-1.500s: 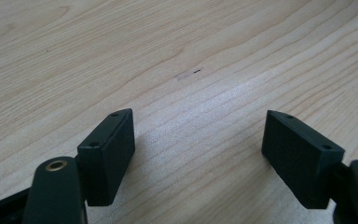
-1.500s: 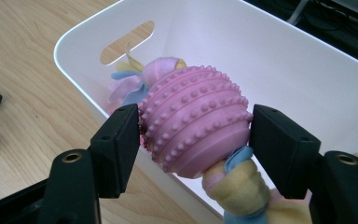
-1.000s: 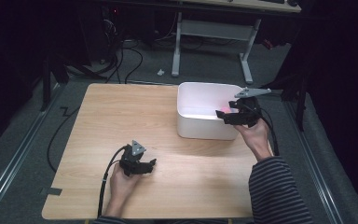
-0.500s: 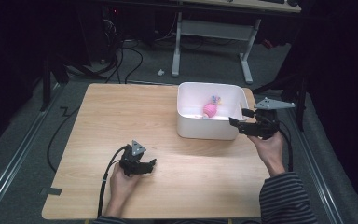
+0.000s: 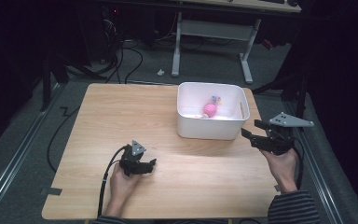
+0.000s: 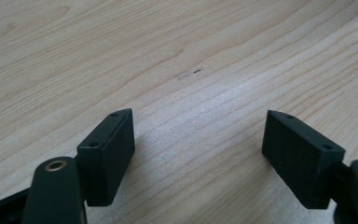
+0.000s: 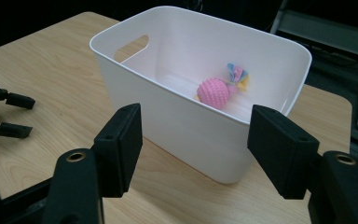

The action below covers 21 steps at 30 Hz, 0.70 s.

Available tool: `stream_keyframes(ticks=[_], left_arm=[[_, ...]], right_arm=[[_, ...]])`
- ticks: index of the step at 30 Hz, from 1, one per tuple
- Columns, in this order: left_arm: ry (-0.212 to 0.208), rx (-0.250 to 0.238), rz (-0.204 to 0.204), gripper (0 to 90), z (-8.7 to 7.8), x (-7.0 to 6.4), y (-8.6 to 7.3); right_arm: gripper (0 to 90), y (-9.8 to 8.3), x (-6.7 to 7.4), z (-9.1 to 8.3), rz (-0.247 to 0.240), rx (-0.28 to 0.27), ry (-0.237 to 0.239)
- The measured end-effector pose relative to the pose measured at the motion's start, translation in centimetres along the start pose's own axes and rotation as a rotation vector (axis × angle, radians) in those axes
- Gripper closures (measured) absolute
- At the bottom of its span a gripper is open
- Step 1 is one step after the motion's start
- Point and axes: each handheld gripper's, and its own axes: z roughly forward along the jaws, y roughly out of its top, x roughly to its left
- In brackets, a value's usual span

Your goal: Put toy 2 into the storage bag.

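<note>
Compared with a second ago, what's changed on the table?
The right gripper has drawn back from above the white bin to its right side, toward the person. Its jaws have just been closing a little, with nothing between them. The pink toy, not seen before, now lies in the bin. The left gripper, open, and the bin stayed put.

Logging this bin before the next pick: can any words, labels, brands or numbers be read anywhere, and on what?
No readable text anywhere.
White bin: plain walls, no label or brand.
Pink ball toy inside it: no print.
Wooden table: only a small pale scrap with a dark mark, too small to read.
Left gripper and right gripper: black fingers show screw holes, no markings.
</note>
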Motion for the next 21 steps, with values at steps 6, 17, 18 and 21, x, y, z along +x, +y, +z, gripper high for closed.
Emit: stream_keyframes(ticks=[6, 17, 18, 21], left_arm=[[0.000, 0.000, 0.000, 25.6, 0.0, 0.0, 0.0], [0.001, 0.000, 0.000, 25.5, 0.0, 0.0, 0.0], [0.000, -0.001, -0.001, 25.6, 0.0, 0.0, 0.0], [0.001, 0.000, 0.000, 25.6, 0.0, 0.0, 0.0]], right_arm=[[36.0, -2.1, -0.4, -0.6, 0.038, -0.001, -0.013], [36.1, -6.1, -1.1, -0.2, 0.125, 0.010, -0.002], [36.1, -6.5, -1.1, -0.1, 0.135, 0.012, -0.001], [36.0, -7.7, -1.1, 0.6, 0.152, 0.026, -0.001]])
